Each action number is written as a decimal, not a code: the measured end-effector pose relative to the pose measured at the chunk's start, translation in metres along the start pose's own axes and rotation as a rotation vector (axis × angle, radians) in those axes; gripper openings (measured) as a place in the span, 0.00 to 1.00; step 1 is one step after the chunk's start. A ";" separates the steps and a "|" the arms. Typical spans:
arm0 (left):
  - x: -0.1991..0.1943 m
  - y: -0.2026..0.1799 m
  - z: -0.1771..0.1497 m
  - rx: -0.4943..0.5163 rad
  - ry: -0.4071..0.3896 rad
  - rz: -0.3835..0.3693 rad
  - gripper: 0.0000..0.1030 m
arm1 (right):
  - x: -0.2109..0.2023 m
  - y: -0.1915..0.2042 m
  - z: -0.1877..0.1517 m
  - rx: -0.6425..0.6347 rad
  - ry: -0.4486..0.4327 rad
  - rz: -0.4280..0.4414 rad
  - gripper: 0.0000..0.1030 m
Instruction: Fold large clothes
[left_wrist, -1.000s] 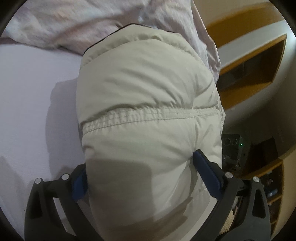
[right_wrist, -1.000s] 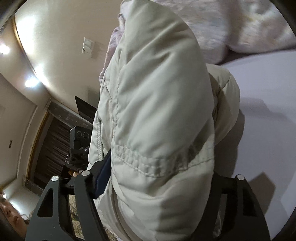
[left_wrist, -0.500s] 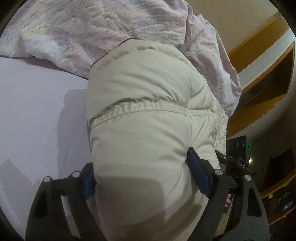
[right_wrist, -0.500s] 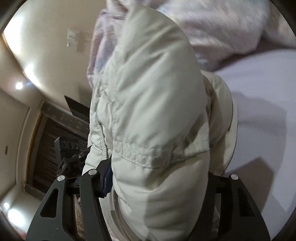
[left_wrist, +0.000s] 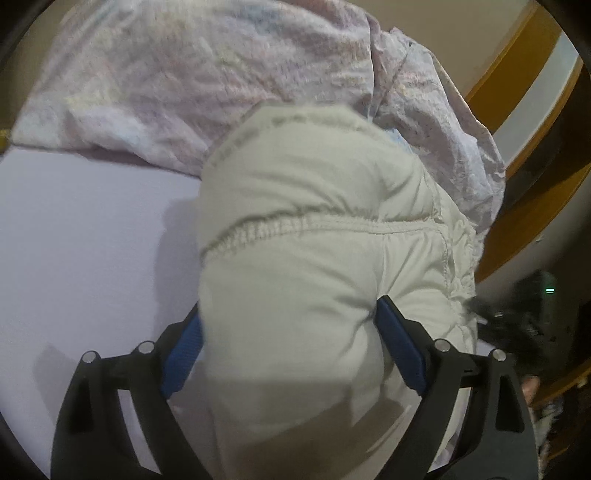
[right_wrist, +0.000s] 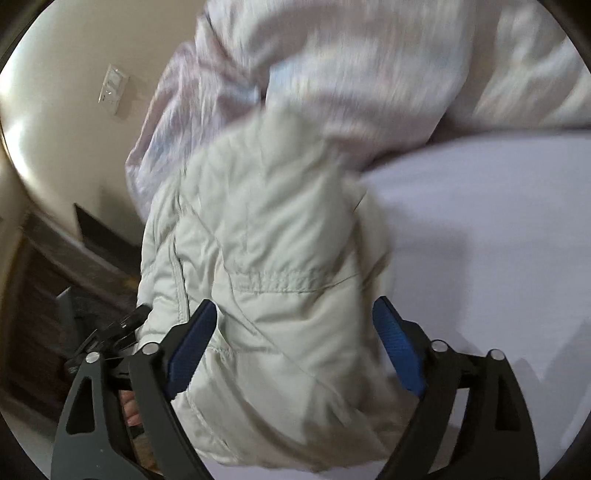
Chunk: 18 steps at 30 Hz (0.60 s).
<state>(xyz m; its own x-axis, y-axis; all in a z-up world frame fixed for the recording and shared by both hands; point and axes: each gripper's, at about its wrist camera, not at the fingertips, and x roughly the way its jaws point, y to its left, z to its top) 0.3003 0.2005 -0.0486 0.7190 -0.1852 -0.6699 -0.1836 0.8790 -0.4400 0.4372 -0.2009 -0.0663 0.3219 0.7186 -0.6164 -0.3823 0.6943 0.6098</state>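
Note:
A puffy cream jacket (left_wrist: 314, 229) fills the middle of both views, bunched and folded, over a pale lilac bed sheet (left_wrist: 92, 240). My left gripper (left_wrist: 291, 332) has its blue pads pressed into the jacket's thick padding on both sides. In the right wrist view the jacket (right_wrist: 266, 266) lies between the pads of my right gripper (right_wrist: 295, 332); the left pad touches the fabric, and the right pad (right_wrist: 397, 350) stands a little clear of it. The right view is blurred.
A crumpled pale floral duvet (left_wrist: 221, 74) lies heaped at the back of the bed, also in the right wrist view (right_wrist: 369, 66). Wooden shelving (left_wrist: 524, 110) stands off the bed's right edge. A wall with a light switch (right_wrist: 112, 88) and dark furniture lie to the left.
Both grippers have carried the jacket forward and down toward the sheet and duvet. The right gripper's jaws have spread slightly, and its right pad now shows clear of the fabric.

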 end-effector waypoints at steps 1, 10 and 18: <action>-0.007 -0.004 0.001 0.024 -0.024 0.033 0.87 | -0.007 0.001 0.003 -0.006 -0.031 -0.017 0.86; -0.033 -0.079 -0.003 0.334 -0.134 0.231 0.96 | 0.008 0.112 -0.010 -0.275 -0.117 -0.209 0.64; 0.010 -0.092 -0.008 0.426 -0.111 0.343 0.98 | 0.058 0.140 0.001 -0.416 -0.125 -0.374 0.52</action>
<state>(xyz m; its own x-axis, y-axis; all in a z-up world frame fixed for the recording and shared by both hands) 0.3193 0.1143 -0.0200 0.7362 0.1699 -0.6550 -0.1486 0.9849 0.0885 0.4029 -0.0625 -0.0164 0.5910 0.4438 -0.6736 -0.5230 0.8466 0.0989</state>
